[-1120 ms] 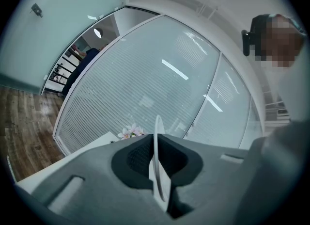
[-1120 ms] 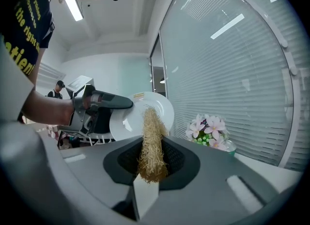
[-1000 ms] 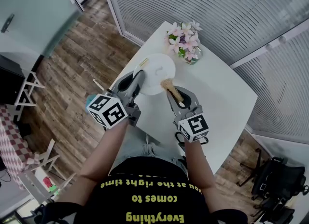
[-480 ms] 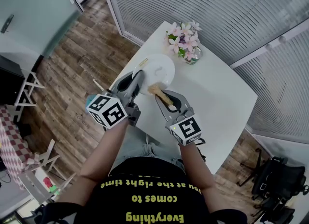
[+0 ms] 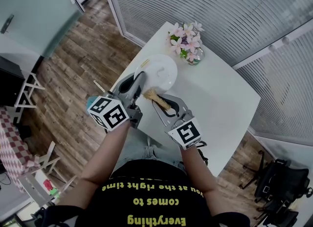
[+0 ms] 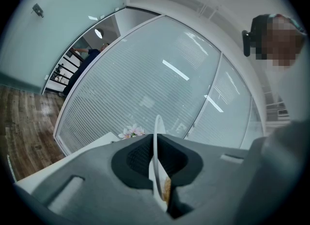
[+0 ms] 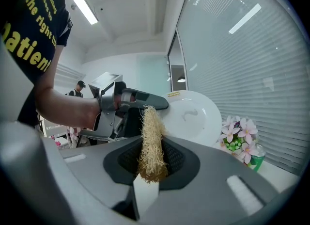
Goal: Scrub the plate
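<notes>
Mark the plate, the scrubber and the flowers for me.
Plate (image 5: 161, 72), head view, middle of its white face.
Scrubber (image 7: 151, 136), right gripper view, middle of the fibre pad.
Flowers (image 5: 187, 42), head view, the pink blossoms.

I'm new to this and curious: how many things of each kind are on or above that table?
Hand-held grippers: 2 (left hand-held gripper, right hand-held gripper)
White plate: 1
Fibre scrubber: 1
Vase of pink flowers: 1
Total: 5
</notes>
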Motion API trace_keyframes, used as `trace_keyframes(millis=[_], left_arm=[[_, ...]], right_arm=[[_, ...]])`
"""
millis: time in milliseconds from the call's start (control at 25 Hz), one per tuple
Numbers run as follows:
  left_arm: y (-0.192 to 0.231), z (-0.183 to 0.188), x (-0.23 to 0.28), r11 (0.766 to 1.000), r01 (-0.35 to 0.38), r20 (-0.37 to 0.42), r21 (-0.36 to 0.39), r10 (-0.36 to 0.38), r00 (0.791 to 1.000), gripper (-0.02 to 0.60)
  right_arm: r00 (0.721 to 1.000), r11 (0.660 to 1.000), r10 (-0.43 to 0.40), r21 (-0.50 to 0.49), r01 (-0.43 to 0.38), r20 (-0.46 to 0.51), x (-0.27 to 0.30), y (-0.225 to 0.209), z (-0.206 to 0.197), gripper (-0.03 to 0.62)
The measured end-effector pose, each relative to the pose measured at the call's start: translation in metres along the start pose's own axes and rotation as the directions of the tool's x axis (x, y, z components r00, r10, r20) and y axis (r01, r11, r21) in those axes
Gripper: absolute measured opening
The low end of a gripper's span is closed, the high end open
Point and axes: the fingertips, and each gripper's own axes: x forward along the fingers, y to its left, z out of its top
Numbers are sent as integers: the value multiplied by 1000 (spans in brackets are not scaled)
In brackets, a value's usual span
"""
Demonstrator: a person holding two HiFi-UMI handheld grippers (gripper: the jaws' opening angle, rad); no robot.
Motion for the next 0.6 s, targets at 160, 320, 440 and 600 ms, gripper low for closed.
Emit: trace_keyframes(millis=[160,320,440,600], left_arm=[[-1,2,-2,1000,1,4,-3,-1,1000,20],[-2,1,-3,1000,4,4,-3,-4,1000,20],[-2,1,-3,1000,6,0,-1,-6,1000,20],[-2,0,-2,1000,4,-1,-4,-4,1000,20]], right_arm=[[999,998,-49,26,49,0,-6,-13,-4,60],[996,995,-91,41,91,-16,-13,-26,-10,60],[993,992,-116,38,117,-26,-18,-37,-13,60],[985,984,-169,43,170,-27,-26,-55,-15,60]])
